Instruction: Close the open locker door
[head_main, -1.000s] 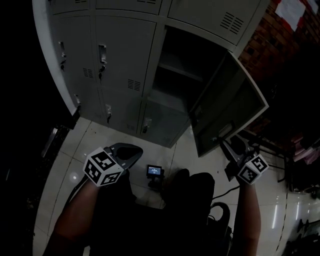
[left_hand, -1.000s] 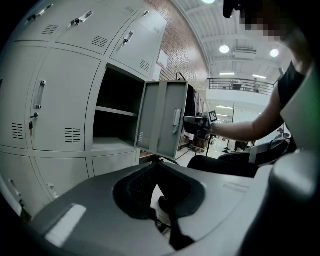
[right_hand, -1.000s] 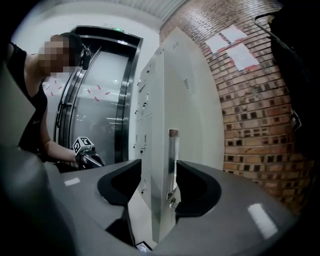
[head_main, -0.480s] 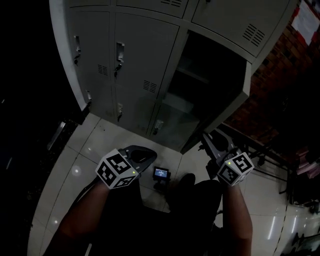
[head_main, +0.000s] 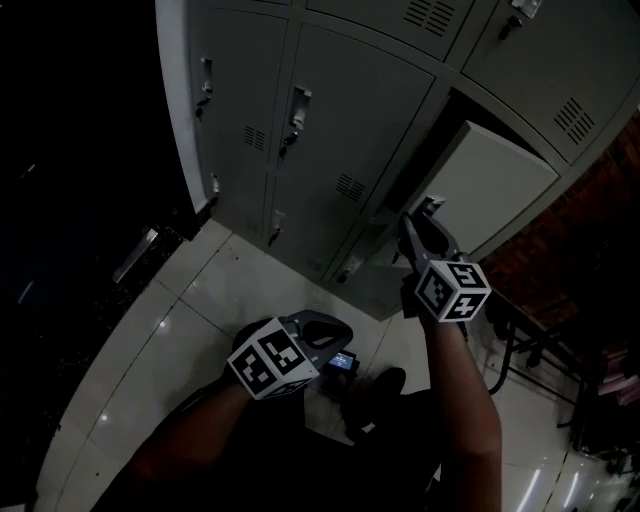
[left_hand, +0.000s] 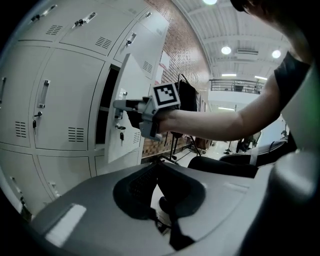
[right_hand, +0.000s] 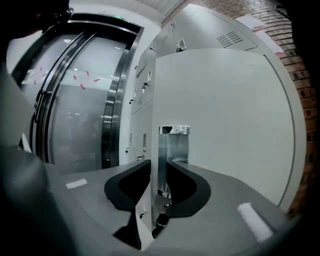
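The grey locker door (head_main: 490, 185) stands only a little ajar from its bank of lockers (head_main: 330, 130). My right gripper (head_main: 415, 225) is at the door's free edge, by the chrome handle (right_hand: 173, 145). In the right gripper view the door (right_hand: 225, 115) fills the right side, and its edge runs between the jaws of my right gripper (right_hand: 158, 164), which are closing; a thin gap still shows on the left pad's side. My left gripper (head_main: 325, 330) hangs low over the floor, shut and empty. The left gripper view shows my left gripper (left_hand: 157, 164) below, with the door (left_hand: 131, 110) ajar.
A small lit device (head_main: 343, 362) lies on the pale tiled floor by a dark shoe (head_main: 385, 382). A brick wall (head_main: 600, 240) and a metal rack (head_main: 530, 340) stand right of the lockers. A glass, metal-framed doorway (right_hand: 80, 100) is far left.
The locker door has swung from wide open to nearly closed, with my right gripper following its edge up and left. The left gripper drifted right, and the view turned toward the lockers.
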